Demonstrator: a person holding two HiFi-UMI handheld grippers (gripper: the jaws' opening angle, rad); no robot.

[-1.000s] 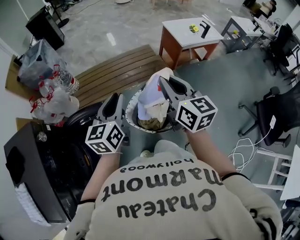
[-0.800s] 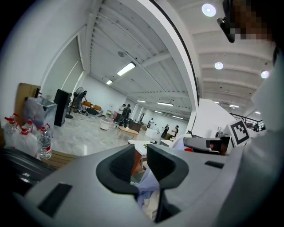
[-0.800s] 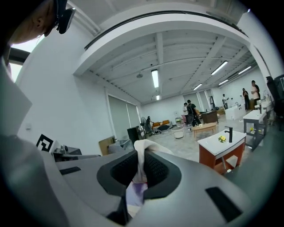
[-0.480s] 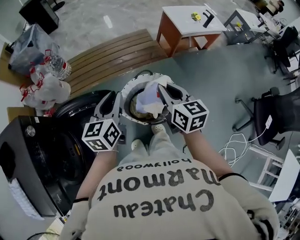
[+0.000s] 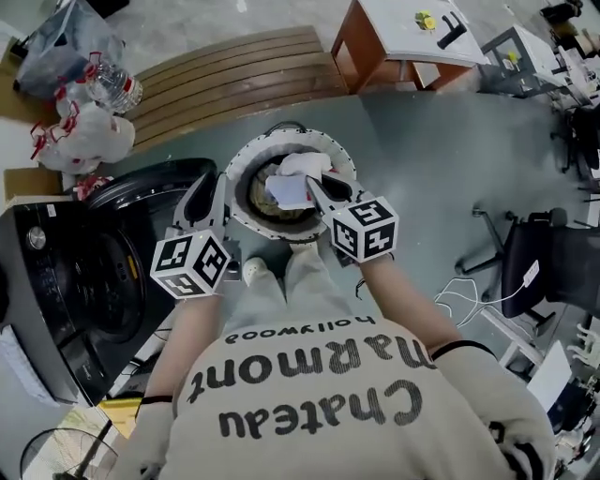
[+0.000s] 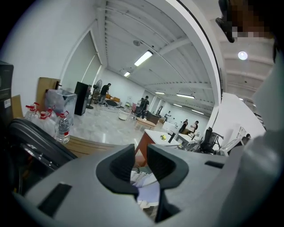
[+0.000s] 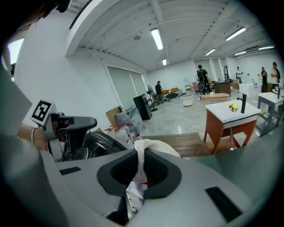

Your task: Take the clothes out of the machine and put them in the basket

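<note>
In the head view a white round basket (image 5: 281, 135) stands on the floor ahead of me, with brownish clothes in its bottom. My right gripper (image 5: 315, 185) is shut on a white garment (image 5: 289, 187), which hangs down into the basket. In the right gripper view the same white garment (image 7: 153, 148) is pinched between the pads and bulges above them. My left gripper (image 5: 206, 190) hovers at the basket's left rim, open, with nothing between its fingers (image 6: 122, 164). The black washing machine (image 5: 56, 291) stands at the left with its door (image 5: 150, 183) swung open.
A wooden slatted bench (image 5: 234, 80) lies beyond the basket. Plastic bags and water bottles (image 5: 84, 122) sit at the far left. A white-topped table (image 5: 412, 28) and an office chair (image 5: 534, 262) stand to the right, with cables (image 5: 469, 295) on the floor.
Both grippers have sunk toward the basket. The white garment, held well above the rim before, now hangs inside it. The left gripper stays open and the right stays shut.
</note>
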